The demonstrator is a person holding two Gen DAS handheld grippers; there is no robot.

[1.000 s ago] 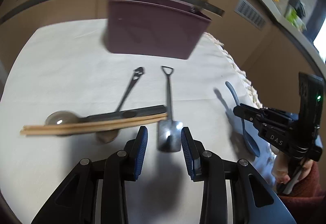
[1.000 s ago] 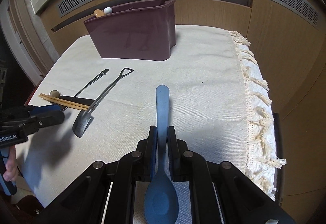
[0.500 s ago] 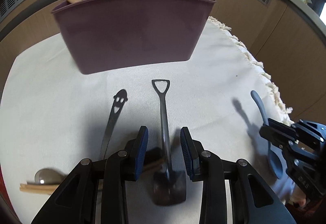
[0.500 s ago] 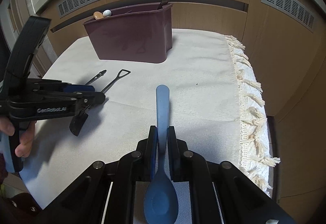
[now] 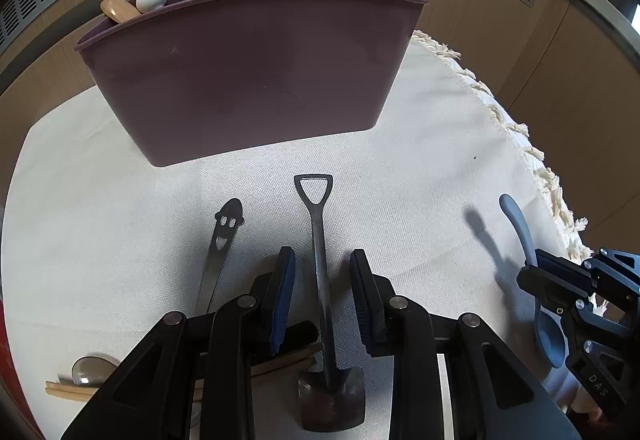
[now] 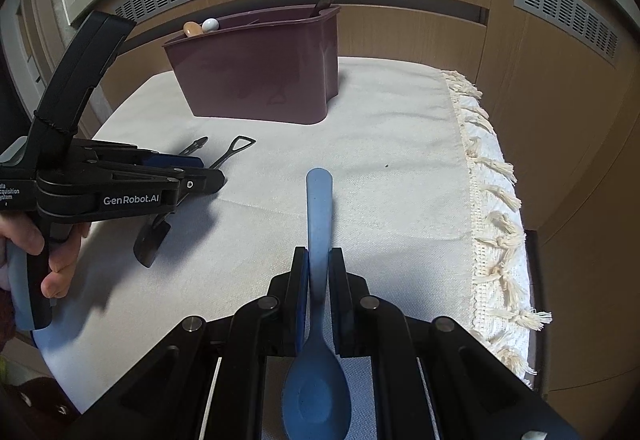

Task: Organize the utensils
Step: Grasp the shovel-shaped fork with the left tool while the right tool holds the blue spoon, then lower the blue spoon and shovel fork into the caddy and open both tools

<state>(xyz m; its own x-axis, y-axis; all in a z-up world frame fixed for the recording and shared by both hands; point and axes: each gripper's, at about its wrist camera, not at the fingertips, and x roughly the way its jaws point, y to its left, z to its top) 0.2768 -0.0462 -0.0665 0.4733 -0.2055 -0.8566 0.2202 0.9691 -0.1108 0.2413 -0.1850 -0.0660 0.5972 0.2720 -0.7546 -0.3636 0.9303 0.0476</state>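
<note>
We found the shovel-shaped spoon (image 5: 322, 280) lying on the cream cloth (image 5: 420, 180) before the maroon caddy (image 5: 248, 80), between the closing, untouching jaws of our left gripper (image 5: 322, 300). Our right gripper (image 6: 318, 288) clamped the blue spoon (image 6: 318, 224).

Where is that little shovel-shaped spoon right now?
The shovel spoon lies on the cloth before the bin, between the closing left hand-held gripper's pads.

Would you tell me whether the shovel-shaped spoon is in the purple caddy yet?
Not yet: the shovel-shaped spoon lies flat on the cloth before the purple caddy.
</note>
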